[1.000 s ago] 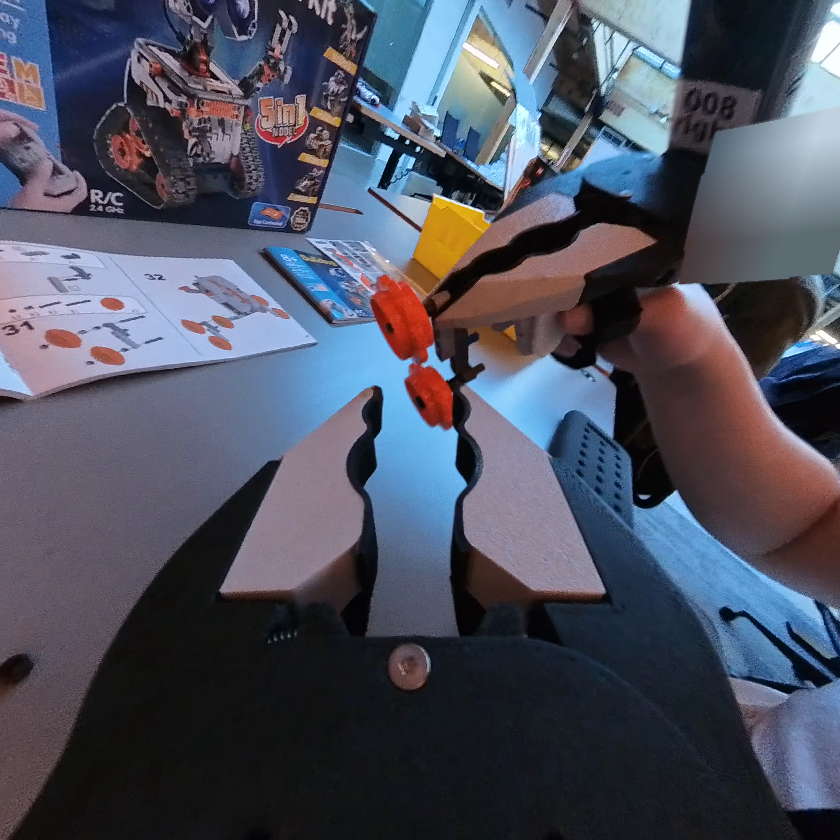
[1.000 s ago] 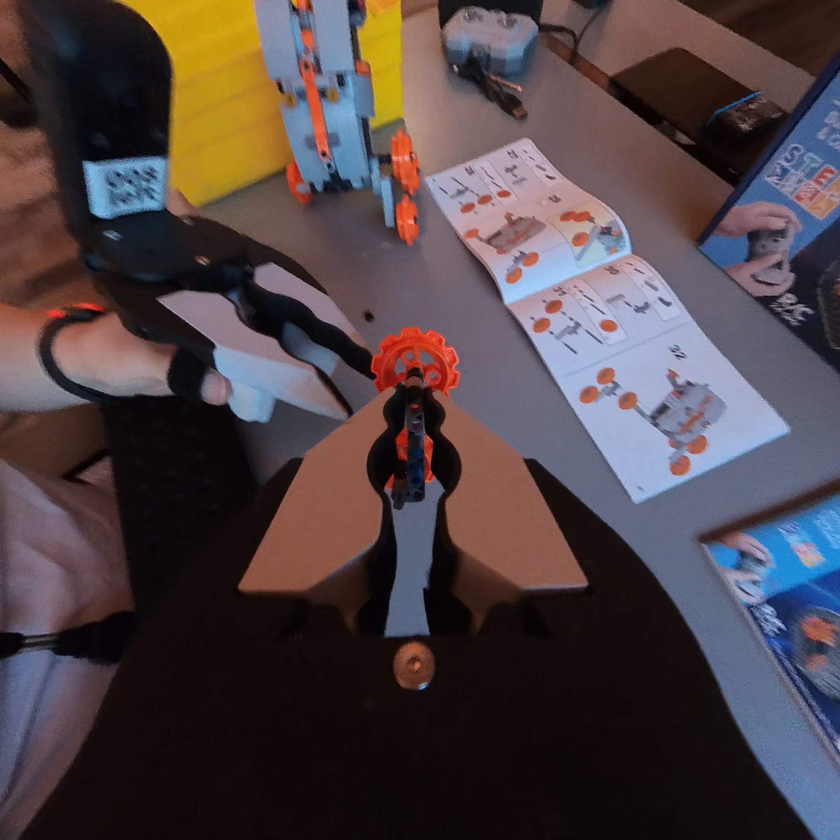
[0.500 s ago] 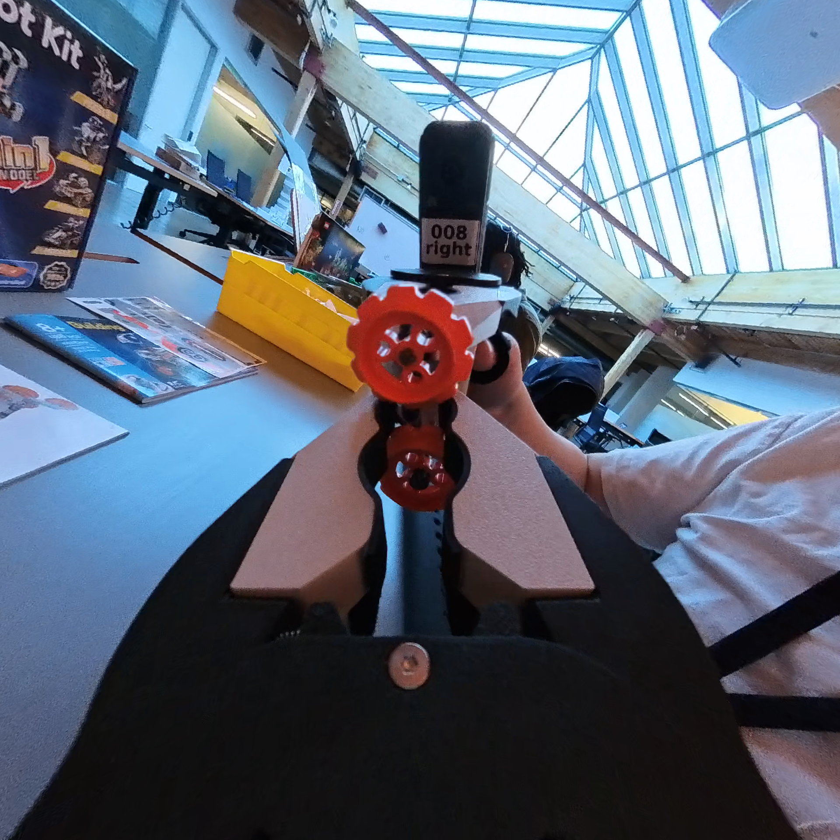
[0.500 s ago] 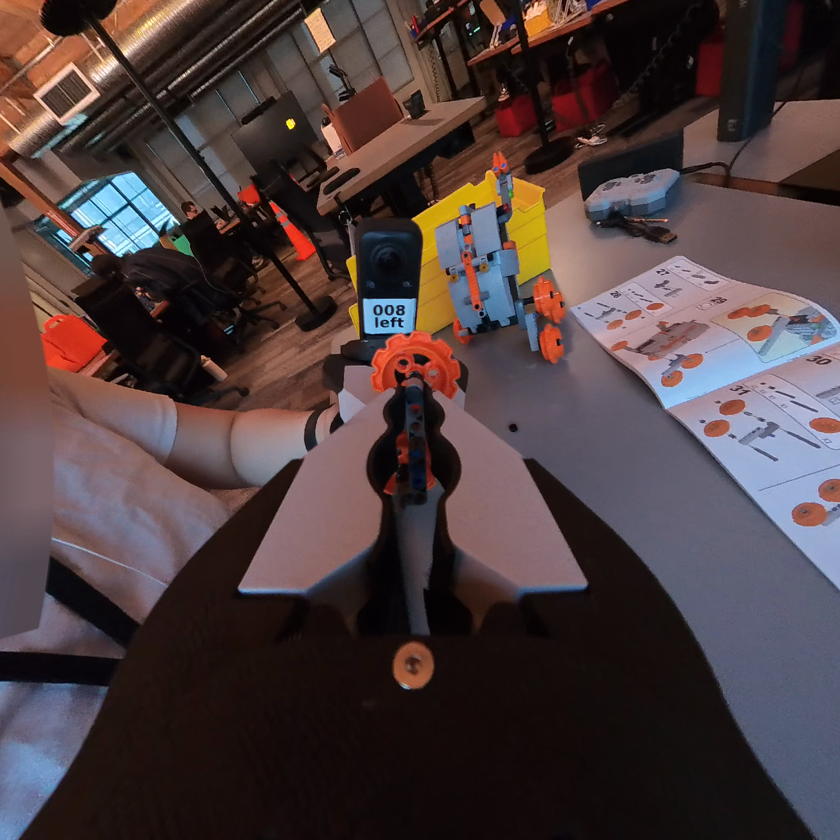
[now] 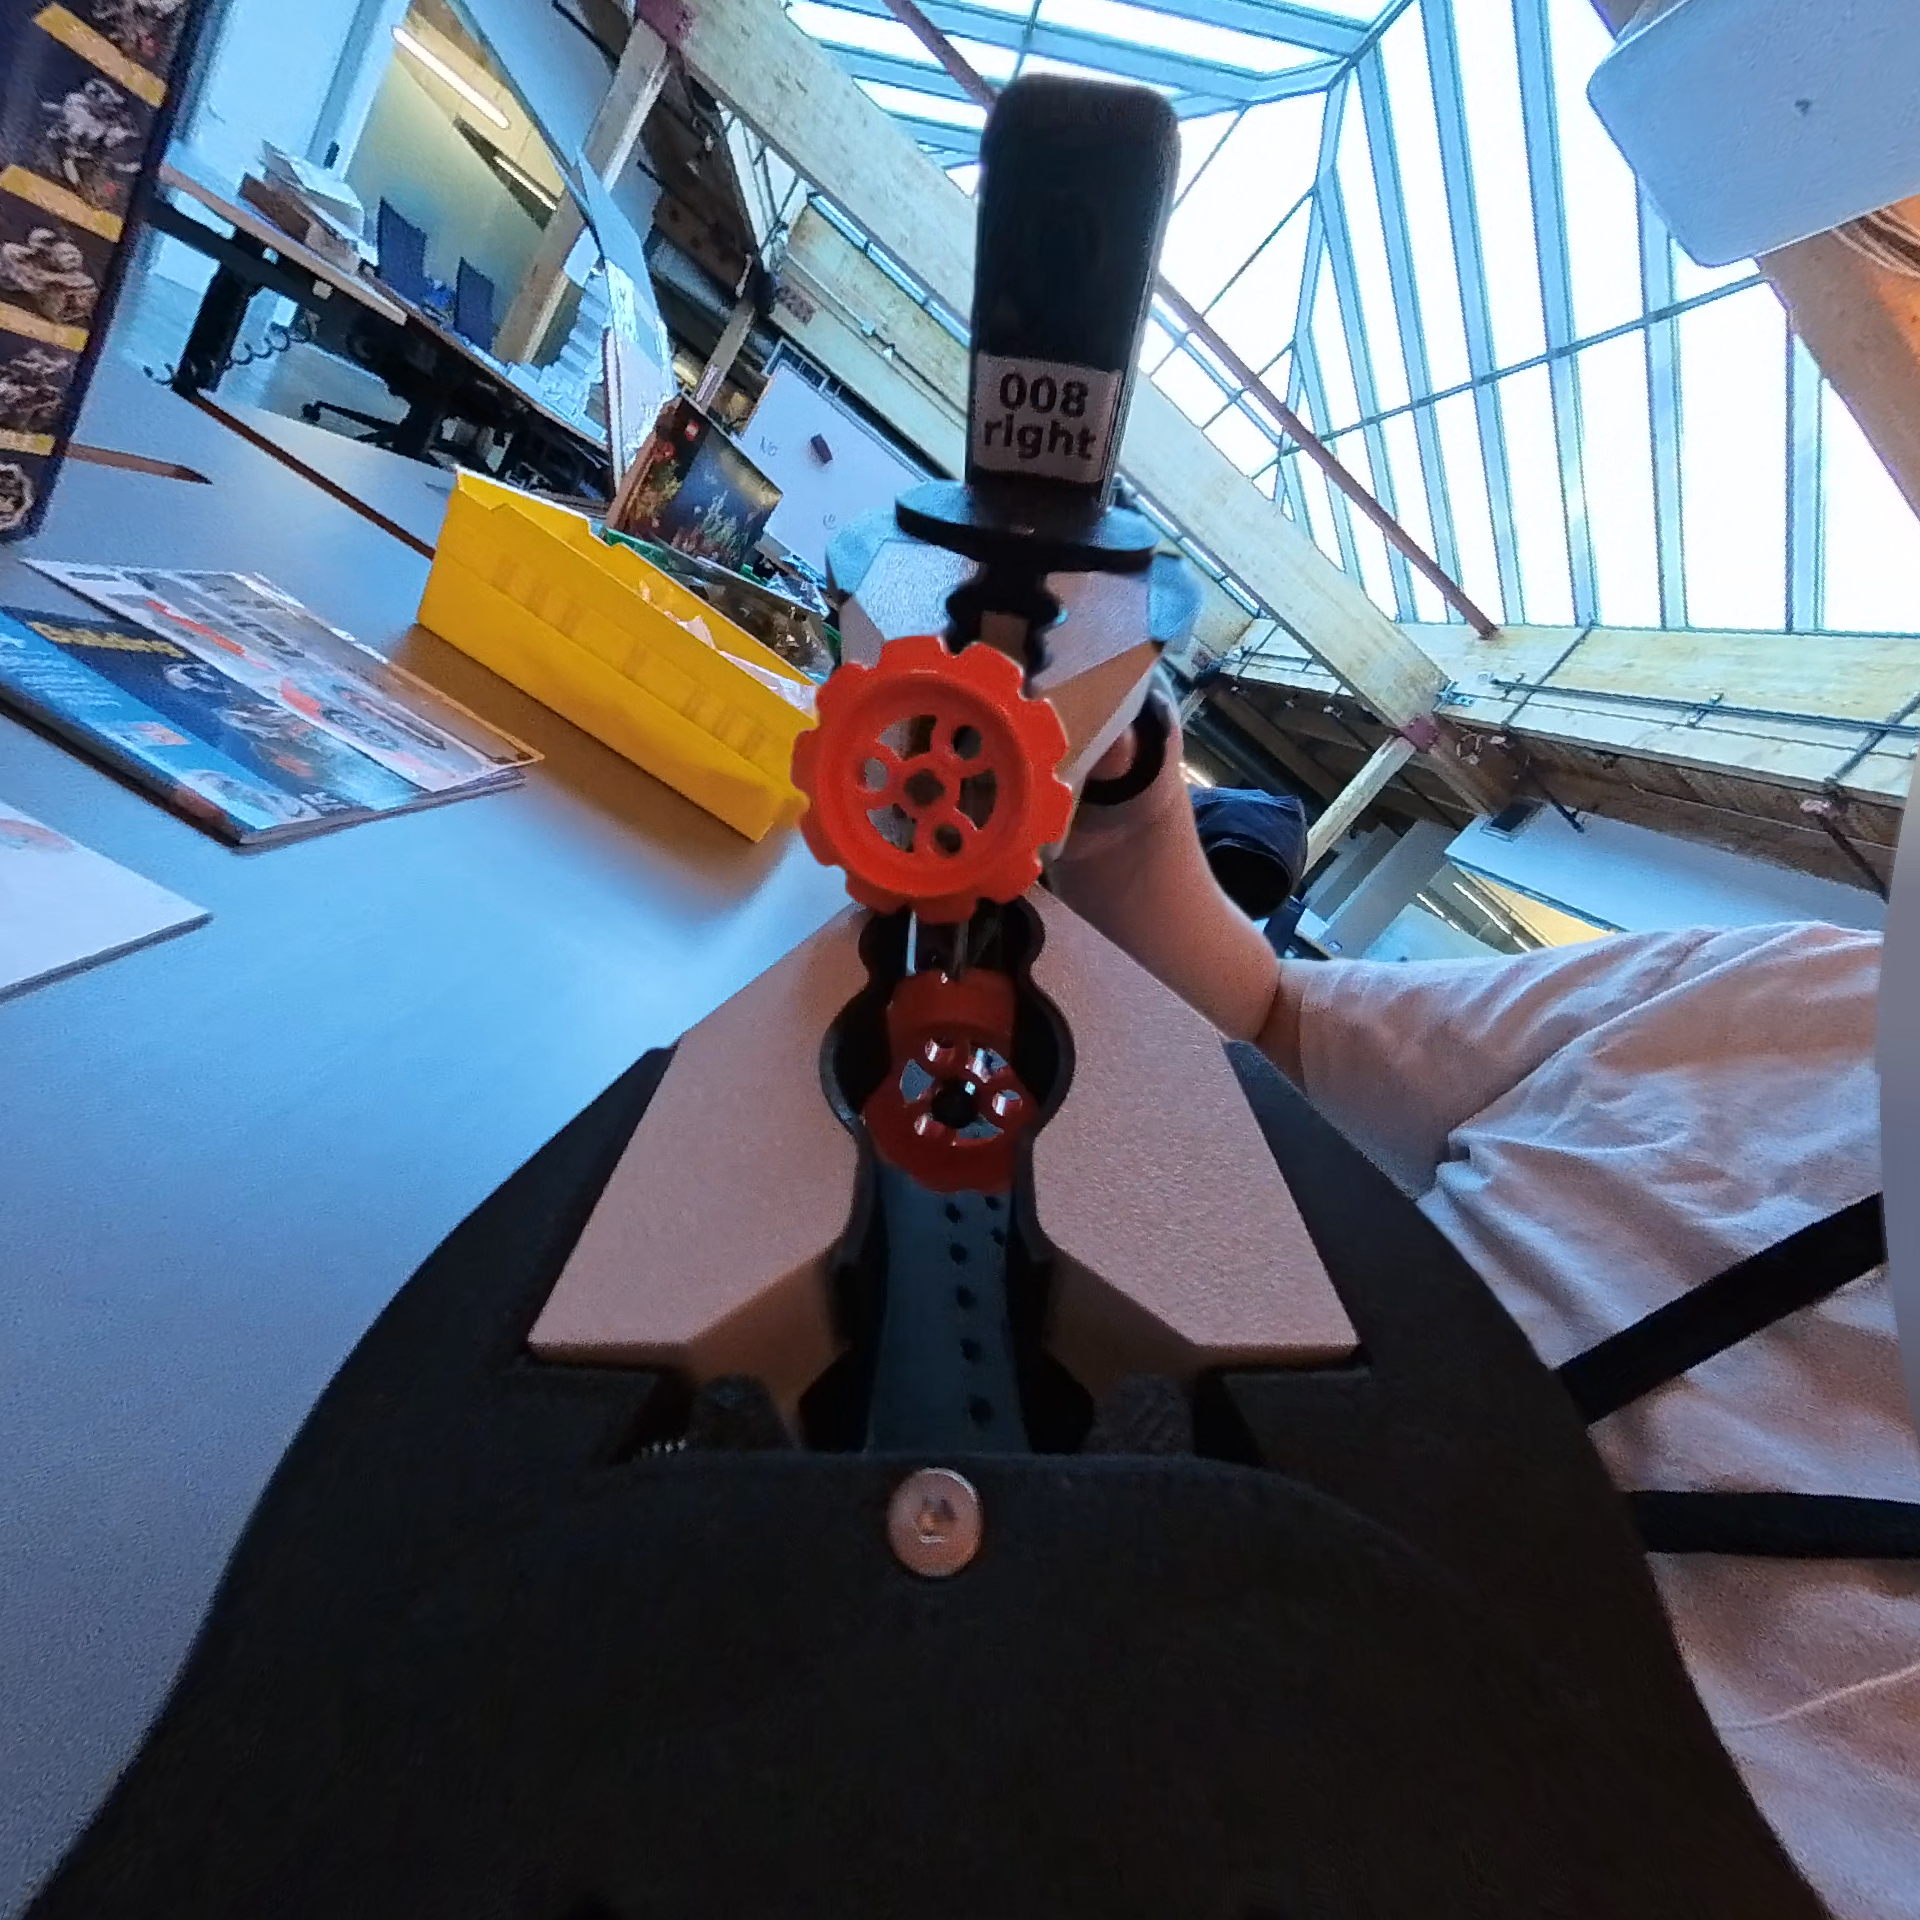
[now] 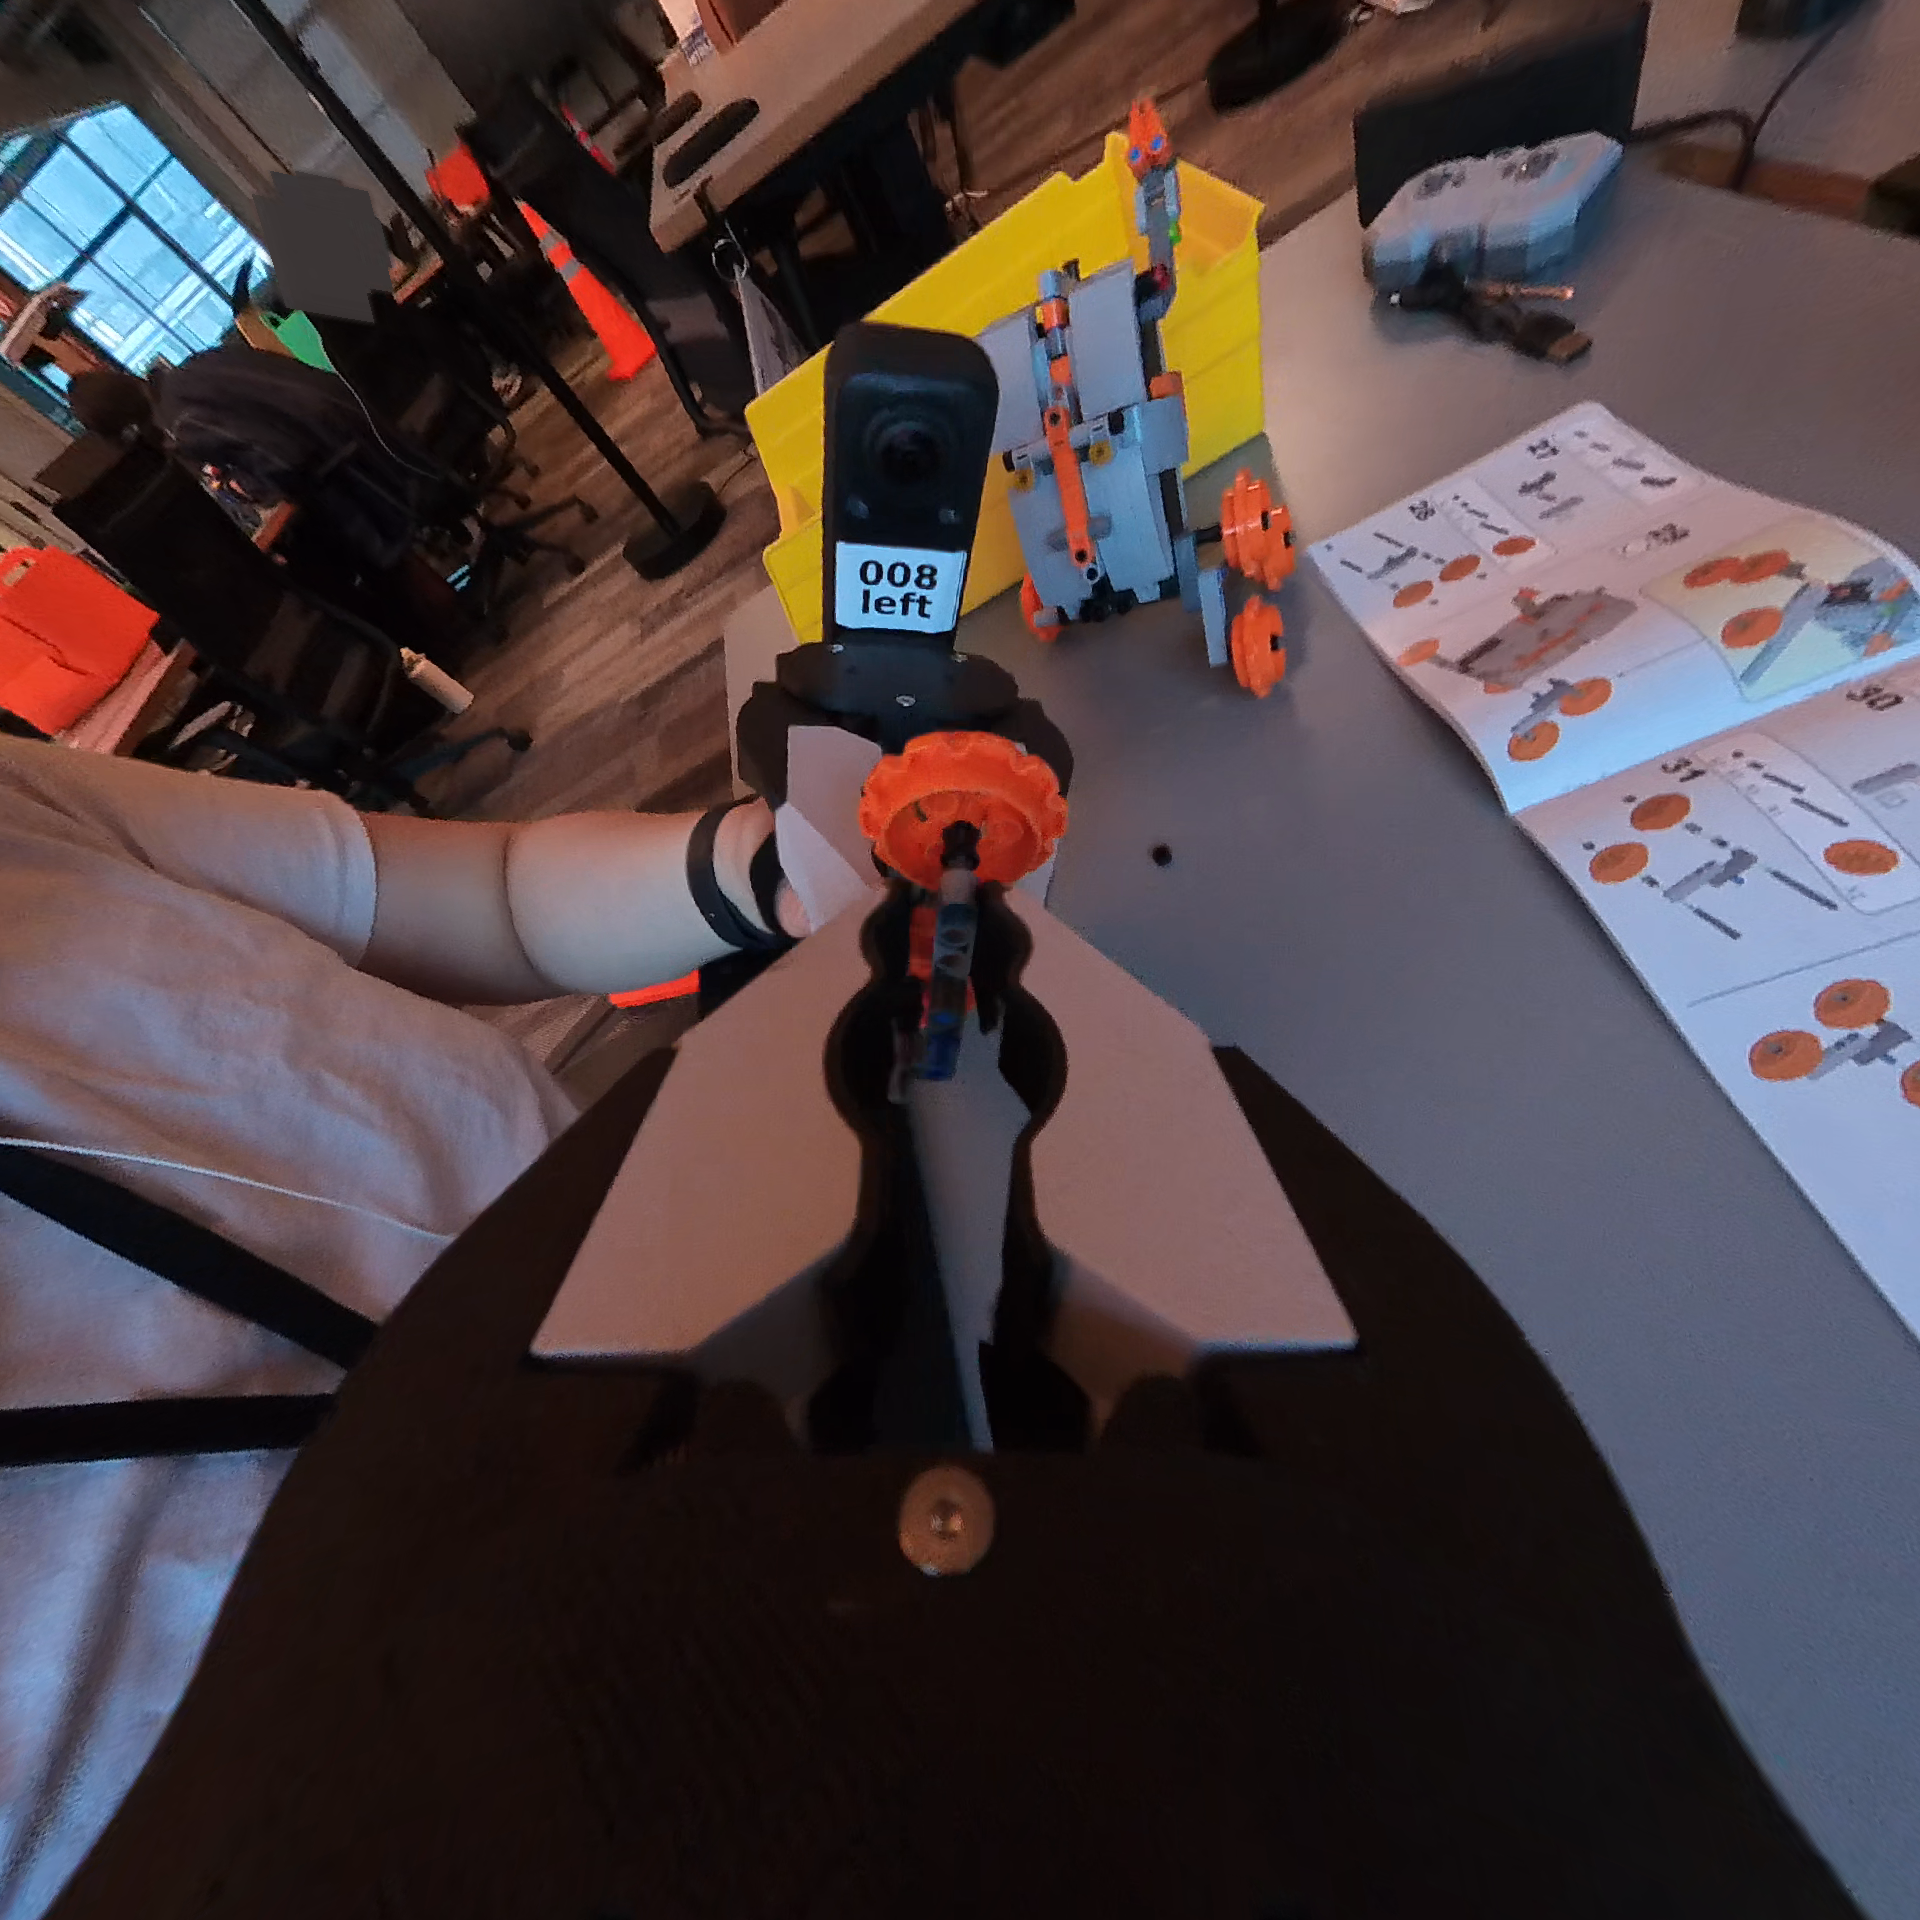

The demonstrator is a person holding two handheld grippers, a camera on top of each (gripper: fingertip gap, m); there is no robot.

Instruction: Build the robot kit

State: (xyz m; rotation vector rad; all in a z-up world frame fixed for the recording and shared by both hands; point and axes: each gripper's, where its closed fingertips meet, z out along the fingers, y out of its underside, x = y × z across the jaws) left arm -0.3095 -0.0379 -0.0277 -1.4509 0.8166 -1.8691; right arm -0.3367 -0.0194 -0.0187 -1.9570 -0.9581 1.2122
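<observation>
Both grippers have swung nose to nose since a second ago.
Left gripper [image 5: 951, 997] pinches the small wheel [image 5: 951, 1101] below the large orange wheel [image 5: 930, 792]; right gripper [image 6: 951, 971] pinches the stiff, light axle beam [image 6: 945, 977].

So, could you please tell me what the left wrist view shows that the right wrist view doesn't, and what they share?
Only the left wrist view shows the small orange wheel face-on in the left gripper, plus closed booklets.

Only the right wrist view shows the grey-and-orange model, the open instruction booklet and a grey controller.

Both show the large orange wheel, the yellow bin, the table and the right gripper.
</observation>
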